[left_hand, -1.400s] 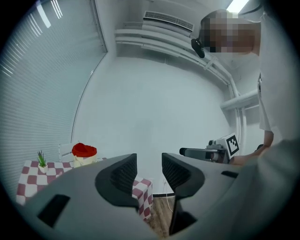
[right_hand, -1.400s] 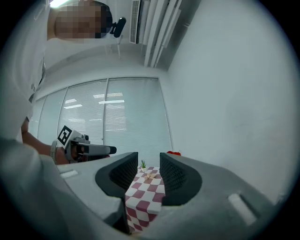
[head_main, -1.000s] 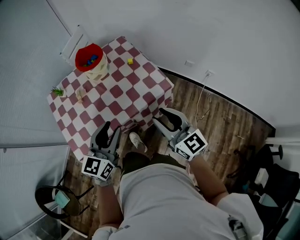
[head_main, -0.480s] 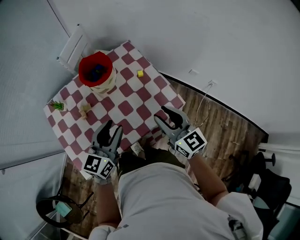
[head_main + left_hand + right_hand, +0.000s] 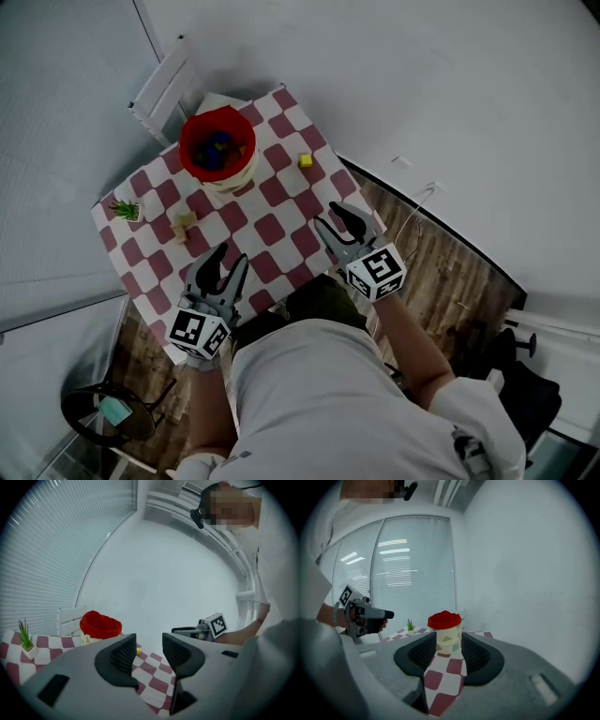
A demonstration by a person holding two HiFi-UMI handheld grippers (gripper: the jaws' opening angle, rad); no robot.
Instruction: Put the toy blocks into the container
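Observation:
A cream container with a red liner stands at the far side of the checkered table, with blue and other blocks inside it. One yellow block lies on the cloth to the container's right, also visible past the left jaws. My left gripper hovers over the near left edge, open and empty. My right gripper is over the near right edge; its jaws have just been opening, and nothing is between them. In the right gripper view the container shows straight ahead through the gap.
A small potted plant and a tan wooden piece sit on the table's left part. A white chair stands behind the container. A wall runs along the far right, and a cable lies on the wood floor.
Both grippers have moved forward from over the floor to over the table's near edge. The table sits closer and more centred in the head view. The right jaws stand a little wider.

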